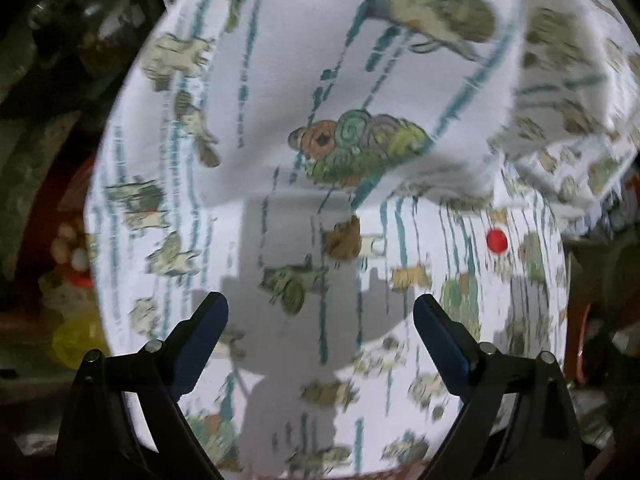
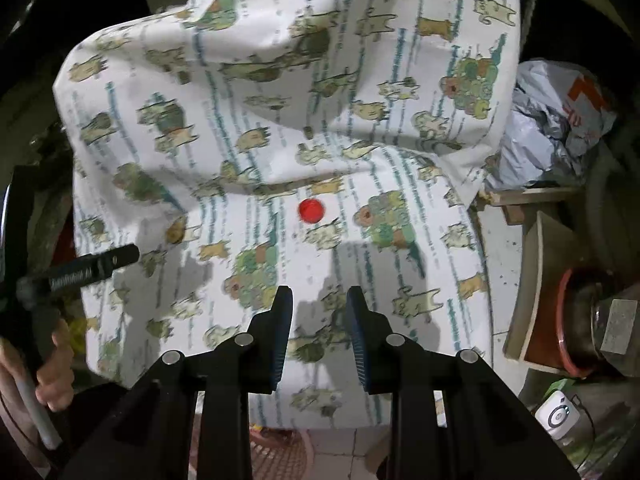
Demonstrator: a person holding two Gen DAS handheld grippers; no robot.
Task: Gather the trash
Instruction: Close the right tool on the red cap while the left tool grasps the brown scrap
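Item: small round red plastic cap [image 2: 311, 211], lying at frame centre on the white cat-print cloth [image 2: 248, 128] draping the worktop, presumably trash awaiting pickup; right gripper [image 2: 319, 300] below it, jaws narrowly parted, empty; left gripper [image 1: 320, 312] jaws wide, empty.

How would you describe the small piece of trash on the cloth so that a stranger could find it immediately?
Find the white printed cloth with cartoon animals and teal stripes. Just below its big fold lies a small round red cap. It is the only solid red thing on the cloth.
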